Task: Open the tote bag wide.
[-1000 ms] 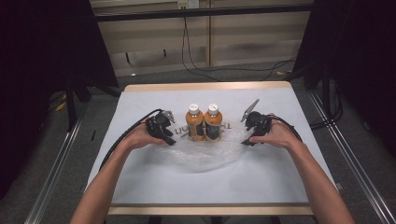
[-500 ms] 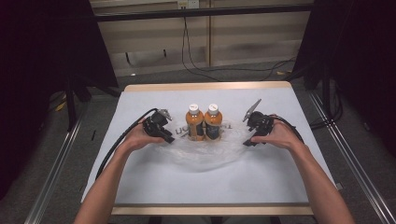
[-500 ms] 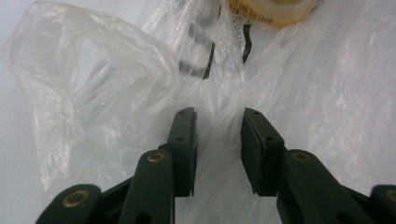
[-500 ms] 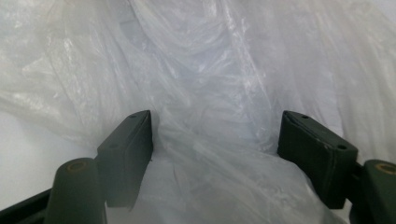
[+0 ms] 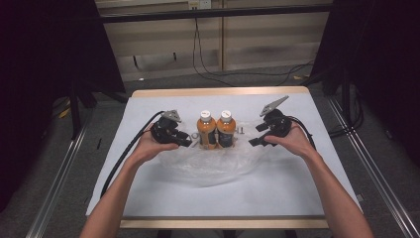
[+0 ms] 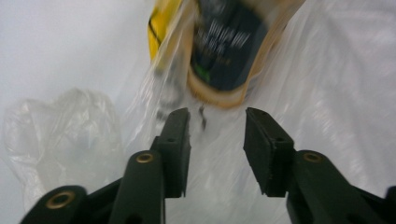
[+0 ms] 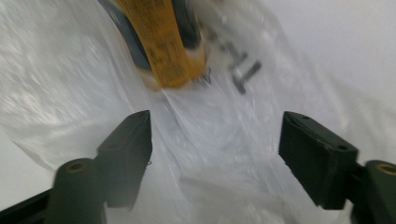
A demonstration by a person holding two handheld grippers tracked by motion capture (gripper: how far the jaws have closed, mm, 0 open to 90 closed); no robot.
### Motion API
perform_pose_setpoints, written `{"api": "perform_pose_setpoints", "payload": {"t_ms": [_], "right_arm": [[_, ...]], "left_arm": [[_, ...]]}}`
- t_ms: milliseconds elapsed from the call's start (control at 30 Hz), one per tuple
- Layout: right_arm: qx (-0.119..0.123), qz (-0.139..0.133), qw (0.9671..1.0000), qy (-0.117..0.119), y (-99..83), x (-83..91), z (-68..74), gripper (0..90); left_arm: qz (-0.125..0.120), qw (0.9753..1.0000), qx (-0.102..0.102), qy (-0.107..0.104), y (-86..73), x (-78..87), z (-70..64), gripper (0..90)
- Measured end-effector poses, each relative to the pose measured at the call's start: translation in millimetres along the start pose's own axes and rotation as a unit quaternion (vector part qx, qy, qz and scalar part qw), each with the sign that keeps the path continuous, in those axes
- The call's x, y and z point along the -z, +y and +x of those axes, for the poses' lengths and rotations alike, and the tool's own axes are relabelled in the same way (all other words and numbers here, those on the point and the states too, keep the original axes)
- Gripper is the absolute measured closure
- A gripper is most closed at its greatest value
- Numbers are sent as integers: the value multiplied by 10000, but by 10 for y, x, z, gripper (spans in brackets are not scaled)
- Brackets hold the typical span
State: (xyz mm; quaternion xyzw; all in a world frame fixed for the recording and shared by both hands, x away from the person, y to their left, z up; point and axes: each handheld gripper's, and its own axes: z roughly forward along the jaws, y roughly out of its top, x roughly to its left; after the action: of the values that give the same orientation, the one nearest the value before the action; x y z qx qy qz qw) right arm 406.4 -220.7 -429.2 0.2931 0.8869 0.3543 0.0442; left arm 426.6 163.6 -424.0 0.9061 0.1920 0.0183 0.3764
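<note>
On the white counter (image 5: 148,198), seen from the high view, both forearms reach in from the near edge and angle toward the middle, each hand wrapped round the body of its tool. The left claw (image 5: 184,141) points right and slightly toward the person, just beside the left bottle (image 5: 206,130). The right claw (image 5: 255,135) points left toward the right bottle (image 5: 226,129), a little farther off.

Two orange bottles with white caps stand upright side by side, touching, near the counter's centre, long axes vertical. They stand on one clear plastic bag (image 5: 208,166), which lies crumpled and spreads toward the person.

From the left gripper view, the left claw (image 6: 217,149) is parted to a moderate gap over the plastic (image 6: 327,93), holding nothing, with a bottle's dark label (image 6: 229,46) close ahead. From the right gripper view, the right claw (image 7: 215,158) is spread wide above the plastic (image 7: 56,79), also holding nothing, a bottle's yellow-orange base (image 7: 168,51) beyond it; that picture is blurred.
</note>
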Motion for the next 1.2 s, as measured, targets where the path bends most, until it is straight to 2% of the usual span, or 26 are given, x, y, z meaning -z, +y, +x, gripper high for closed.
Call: {"api": "perform_pose_setpoints", "payload": {"t_ms": [33,67,100,133,167,200,267,367,400,467,500,533,567,600,633,667,700,800,833,933,967,1033,1067,1100,1133,1200], "right_arm": [[-31,-87,10000,-4,10,22,6,377],[-25,-216,9998,-14,20,46,9,477],[-71,-363,9993,2,51,61,8,613],[-52,-385,9992,53,58,55,11,676],[-52,-385,9992,53,58,55,11,676],[-61,-392,9992,77,65,41,11,711],[-90,-314,9993,197,104,-81,7,895],[-138,-255,9994,212,148,-159,7,900],[-132,-95,9997,195,219,-262,19,900],[-137,-7,9997,180,261,-316,30,900],[-151,53,9997,204,300,-365,40,900],[-129,128,9996,193,363,-465,39,900],[-149,237,9995,132,393,-512,47,900],[-164,322,9993,59,423,-557,50,900],[-158,360,9992,48,448,-598,39,900],[-158,360,9992,48,448,-598,39,900],[-237,401,9989,25,494,-667,17,900],[-250,443,9987,49,510,-722,-25,900],[-290,527,9982,41,523,-765,-33,900],[-360,553,9978,55,534,-814,-33,900],[-365,533,9979,51,533,-832,-41,900],[-428,545,9976,82,520,-873,-65,900],[-443,562,9974,89,508,-906,-81,900],[-443,562,9974,89,508,-906,-81,900],[-454,566,9973,87,502,-922,-92,900],[-542,575,9969,41,493,-959,-118,900]], "left_arm": [[-119,9999,77,-31,-13,14,-22,663],[-180,9998,57,13,-36,28,-49,696],[-243,9997,77,2,-63,26,-66,806],[-251,9996,127,-28,-82,17,-74,838],[-207,9997,126,-84,-107,3,-82,838],[-237,9994,205,-124,-140,-36,-100,894],[-150,9993,275,-212,-173,-132,-152,900],[-45,9995,249,-209,-171,-229,-192,900],[-3,9994,289,-209,-167,-253,-209,900],[13,9994,276,-230,-153,-309,-244,900],[122,9994,240,-216,-137,-320,-258,900],[56,9994,247,-240,-129,-346,-281,900],[84,9994,231,-257,-113,-362,-303,900],[224,9994,113,-242,-86,-364,-314,900],[199,9995,131,-207,-36,-356,-361,900],[199,9995,131,-207,-36,-356,-361,900],[283,9994,59,-200,7,-348,-395,900],[607,9978,-209,-143,128,-373,-519,900],[584,9978,-290,-142,191,-390,-568,900],[682,9970,-351,-83,237,-456,-577,900],[723,9967,-336,-156,244,-509,-564,900],[805,9962,-318,-105,227,-588,-563,900],[745,9967,-302,-97,178,-667,-583,900],[745,9967,-302,-97,178,-667,-583,900],[753,9964,-331,-186,159,-688,-606,900],[889,9951,-364,-213,135,-727,-655,900]]}}
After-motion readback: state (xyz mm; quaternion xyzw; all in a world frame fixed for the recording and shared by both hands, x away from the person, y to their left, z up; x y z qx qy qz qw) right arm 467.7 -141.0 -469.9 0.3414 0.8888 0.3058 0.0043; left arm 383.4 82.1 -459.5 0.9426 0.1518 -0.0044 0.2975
